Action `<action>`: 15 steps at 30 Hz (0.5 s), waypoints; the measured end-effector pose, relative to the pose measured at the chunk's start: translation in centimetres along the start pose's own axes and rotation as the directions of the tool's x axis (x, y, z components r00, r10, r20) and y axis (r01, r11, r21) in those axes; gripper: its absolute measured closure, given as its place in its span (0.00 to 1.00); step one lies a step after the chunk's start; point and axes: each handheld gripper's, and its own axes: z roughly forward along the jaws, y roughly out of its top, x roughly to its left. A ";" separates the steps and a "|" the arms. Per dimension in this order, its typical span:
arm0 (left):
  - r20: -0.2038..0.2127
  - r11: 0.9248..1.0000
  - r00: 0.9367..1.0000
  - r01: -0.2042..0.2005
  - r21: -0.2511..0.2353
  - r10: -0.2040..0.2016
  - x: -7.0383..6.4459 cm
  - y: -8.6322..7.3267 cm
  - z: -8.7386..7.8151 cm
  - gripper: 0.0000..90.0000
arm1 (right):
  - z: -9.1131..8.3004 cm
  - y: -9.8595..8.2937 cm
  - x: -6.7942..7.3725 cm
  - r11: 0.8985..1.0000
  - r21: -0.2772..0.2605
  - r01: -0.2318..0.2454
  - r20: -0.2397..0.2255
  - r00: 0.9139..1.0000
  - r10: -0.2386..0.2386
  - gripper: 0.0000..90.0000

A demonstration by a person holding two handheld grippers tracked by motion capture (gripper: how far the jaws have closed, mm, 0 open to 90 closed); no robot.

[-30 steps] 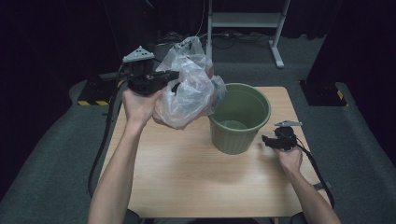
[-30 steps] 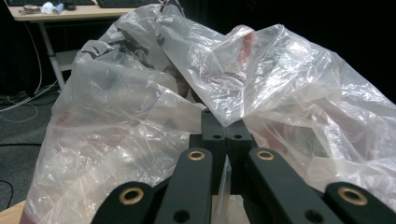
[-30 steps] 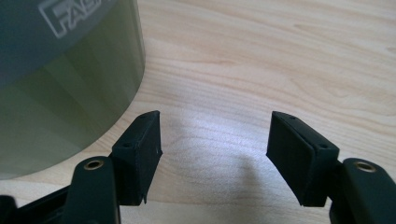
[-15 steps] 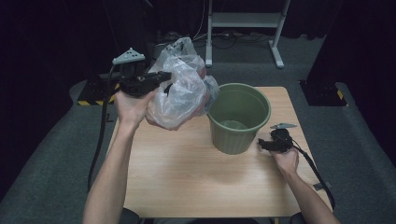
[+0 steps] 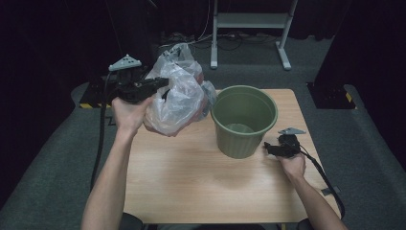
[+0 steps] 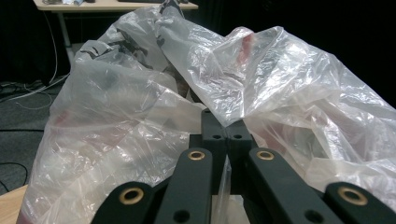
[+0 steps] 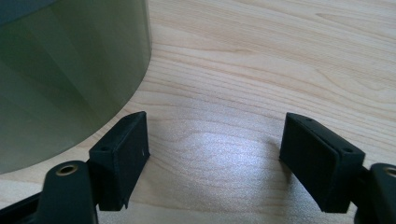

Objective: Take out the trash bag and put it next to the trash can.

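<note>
A dark room with grey carpet surrounds my light wooden table. The green bucket stands upright at centre, mouth up. At upper left, my left gripper pinches a crumpled clear plastic bag, held aloft beside the bucket. My right gripper, spread wide, rests low beside the bucket's wall.

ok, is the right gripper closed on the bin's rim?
No. The right gripper has its jaws wide apart over bare table, with the green bin beside them, ungripped.
</note>
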 end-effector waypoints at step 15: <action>-0.016 0.999 0.999 0.029 0.021 -0.028 1.3 -1.9 0.3 1.00 | 0.0 0.0 0.0 1.000 0.005 0.000 -0.006 1.000 0.000 0.25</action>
